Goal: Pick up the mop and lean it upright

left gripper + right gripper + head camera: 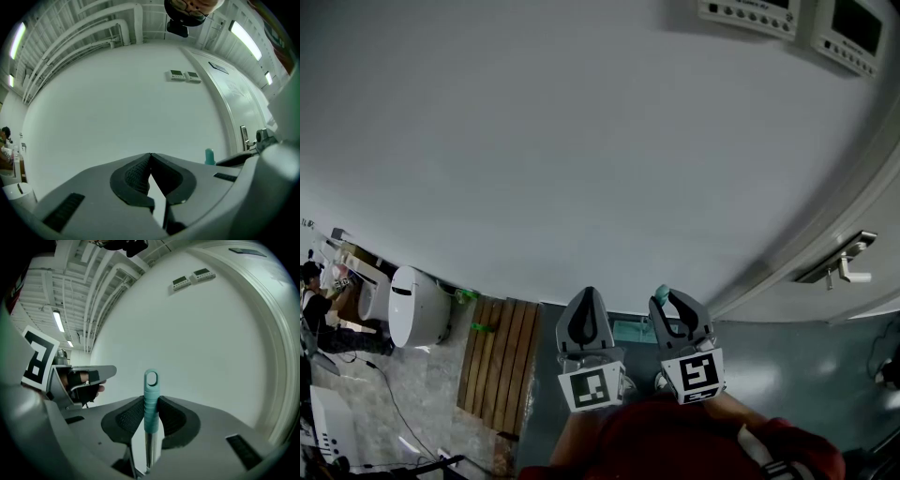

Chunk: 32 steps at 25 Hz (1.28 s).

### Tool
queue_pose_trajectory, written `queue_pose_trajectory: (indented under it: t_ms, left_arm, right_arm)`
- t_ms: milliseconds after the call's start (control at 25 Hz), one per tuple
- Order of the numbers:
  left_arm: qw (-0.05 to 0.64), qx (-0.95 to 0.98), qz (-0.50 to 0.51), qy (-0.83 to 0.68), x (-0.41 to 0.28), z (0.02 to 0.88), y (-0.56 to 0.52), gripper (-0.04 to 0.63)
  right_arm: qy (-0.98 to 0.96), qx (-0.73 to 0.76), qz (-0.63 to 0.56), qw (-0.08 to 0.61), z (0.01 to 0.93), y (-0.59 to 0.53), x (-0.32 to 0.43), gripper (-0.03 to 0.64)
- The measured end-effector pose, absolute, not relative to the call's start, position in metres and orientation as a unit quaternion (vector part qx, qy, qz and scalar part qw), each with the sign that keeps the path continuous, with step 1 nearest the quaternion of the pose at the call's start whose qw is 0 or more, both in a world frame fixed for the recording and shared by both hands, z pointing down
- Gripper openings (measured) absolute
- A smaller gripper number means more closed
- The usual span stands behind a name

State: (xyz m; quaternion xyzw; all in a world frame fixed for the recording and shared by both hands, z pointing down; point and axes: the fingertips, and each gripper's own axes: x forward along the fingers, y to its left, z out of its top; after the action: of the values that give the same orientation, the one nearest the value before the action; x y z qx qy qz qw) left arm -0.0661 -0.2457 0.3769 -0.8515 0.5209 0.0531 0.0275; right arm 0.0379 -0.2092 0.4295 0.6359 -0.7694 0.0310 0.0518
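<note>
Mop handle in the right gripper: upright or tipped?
Upright. The teal-capped metal mop handle stands vertical between the pads of the right gripper, which are closed on it, with its hanging loop on top.

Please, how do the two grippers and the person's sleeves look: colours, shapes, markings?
Both the left gripper and the right gripper are grey, with curved jaws lined by black ribbed pads. Each carries a white cube with black square markers. The person wears red sleeves; one shows white stripes.

Bare wall (581, 141) blocks ahead; door handle (848, 264) juts at right.
</note>
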Motion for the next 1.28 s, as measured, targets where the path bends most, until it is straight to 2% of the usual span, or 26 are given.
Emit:
queue_pose_trajectory:
  t_ms: [320, 520, 1280]
  left_arm:
    - [0.05, -0.848, 0.044, 0.526, -0.068, 0.376, -0.249, 0.012]
    - [0.036, -0.847, 0.049, 0.527, -0.07, 0.378, -0.249, 0.012]
    - [0.038, -0.845, 0.037, 0.533, -0.075, 0.384, -0.247, 0.013]
  right_arm:
    - [-0.757, 0.645, 0.062, 0.081, 0.482, -0.218, 0.041, 0.109]
    - [-0.752, 0.646, 0.082, 0.098, 0.509, -0.213, 0.04, 0.107]
    - [-0.744, 0.659, 0.043, 0.097, 0.512, -0.241, 0.036, 0.109]
